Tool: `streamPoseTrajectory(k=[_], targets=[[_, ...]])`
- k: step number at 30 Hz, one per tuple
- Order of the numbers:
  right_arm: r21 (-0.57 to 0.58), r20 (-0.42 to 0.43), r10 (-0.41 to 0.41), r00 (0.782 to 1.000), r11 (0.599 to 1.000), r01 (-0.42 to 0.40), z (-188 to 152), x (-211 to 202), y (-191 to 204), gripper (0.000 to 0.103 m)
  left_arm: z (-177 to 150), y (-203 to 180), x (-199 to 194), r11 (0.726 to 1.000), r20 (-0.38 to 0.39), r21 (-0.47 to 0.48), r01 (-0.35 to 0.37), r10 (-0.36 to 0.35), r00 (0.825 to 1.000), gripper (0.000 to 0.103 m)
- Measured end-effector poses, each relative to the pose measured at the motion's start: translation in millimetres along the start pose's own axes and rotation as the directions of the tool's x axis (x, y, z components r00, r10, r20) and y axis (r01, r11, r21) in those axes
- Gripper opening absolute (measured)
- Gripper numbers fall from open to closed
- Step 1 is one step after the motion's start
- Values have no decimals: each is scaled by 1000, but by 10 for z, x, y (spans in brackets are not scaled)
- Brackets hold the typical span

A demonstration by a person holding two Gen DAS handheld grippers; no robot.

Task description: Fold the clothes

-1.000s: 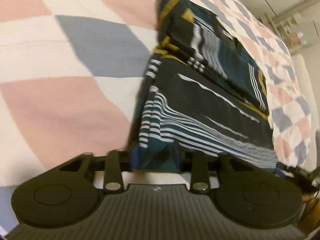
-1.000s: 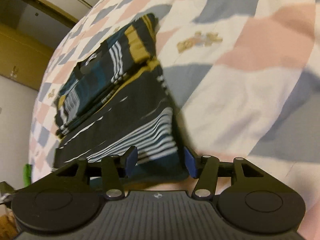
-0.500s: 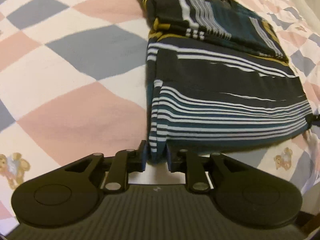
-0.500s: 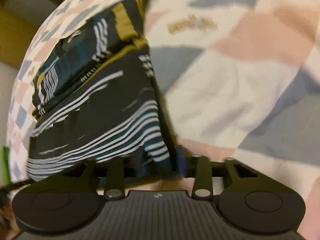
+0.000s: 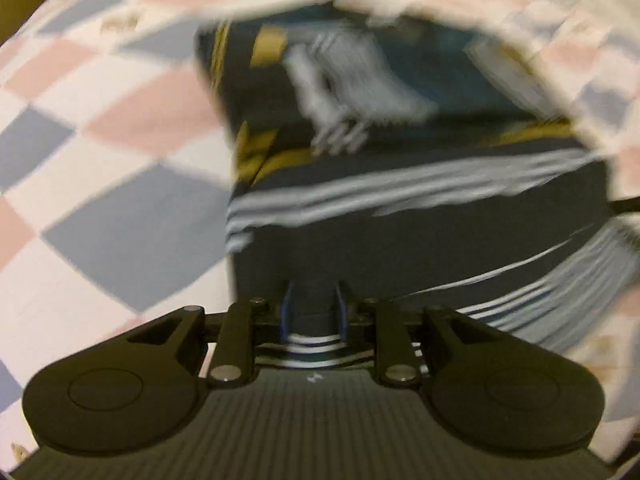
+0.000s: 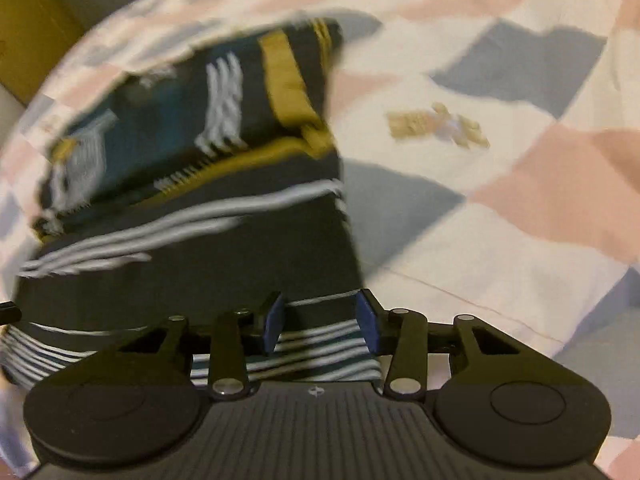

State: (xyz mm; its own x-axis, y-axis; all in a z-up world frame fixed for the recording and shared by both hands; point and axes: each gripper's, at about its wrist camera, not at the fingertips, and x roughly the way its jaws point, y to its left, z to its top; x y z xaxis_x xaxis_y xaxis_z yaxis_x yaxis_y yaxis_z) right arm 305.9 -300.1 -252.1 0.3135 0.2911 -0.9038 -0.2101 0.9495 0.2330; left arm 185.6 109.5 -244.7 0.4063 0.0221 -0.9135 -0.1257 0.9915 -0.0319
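A dark garment [image 5: 420, 216] with white, teal and mustard stripes lies partly folded on the checked bedspread [image 5: 100, 184]. Its striped hem is lifted and carried over the rest of the cloth. My left gripper [image 5: 313, 310] is shut on the hem near the garment's left edge, with dark fabric bunched between its blue pads. In the right wrist view the same garment [image 6: 188, 208] fills the left half. My right gripper [image 6: 319, 320] is shut on a thick fold of the striped hem at the garment's right edge. Both views are motion-blurred.
The pink, grey and white bedspread [image 6: 500, 240] stretches to the right, with a small bear print [image 6: 436, 126] on it. Wooden furniture [image 6: 36, 28] stands beyond the bed's far left. The tip of the other gripper [image 5: 624, 205] shows at the right edge of the left wrist view.
Both grippers closed on the hem and have lifted it, carrying it forward over the garment. The striped hem now hangs by the fingers instead of lying flat on the bed.
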Motion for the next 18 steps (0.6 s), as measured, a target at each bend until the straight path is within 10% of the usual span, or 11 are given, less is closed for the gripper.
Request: streamPoseTrajectory(k=[11,18], targets=[[-64,10,10,1000,998,-10,-380,-274,144,48,-258,-247,-93,990,-116,-55,-130,123,986,21],[-101,140,114,984,990,-101,-436,-916,284,48,-242,-550,-919,976,-46,-105,-191,187,981,21]])
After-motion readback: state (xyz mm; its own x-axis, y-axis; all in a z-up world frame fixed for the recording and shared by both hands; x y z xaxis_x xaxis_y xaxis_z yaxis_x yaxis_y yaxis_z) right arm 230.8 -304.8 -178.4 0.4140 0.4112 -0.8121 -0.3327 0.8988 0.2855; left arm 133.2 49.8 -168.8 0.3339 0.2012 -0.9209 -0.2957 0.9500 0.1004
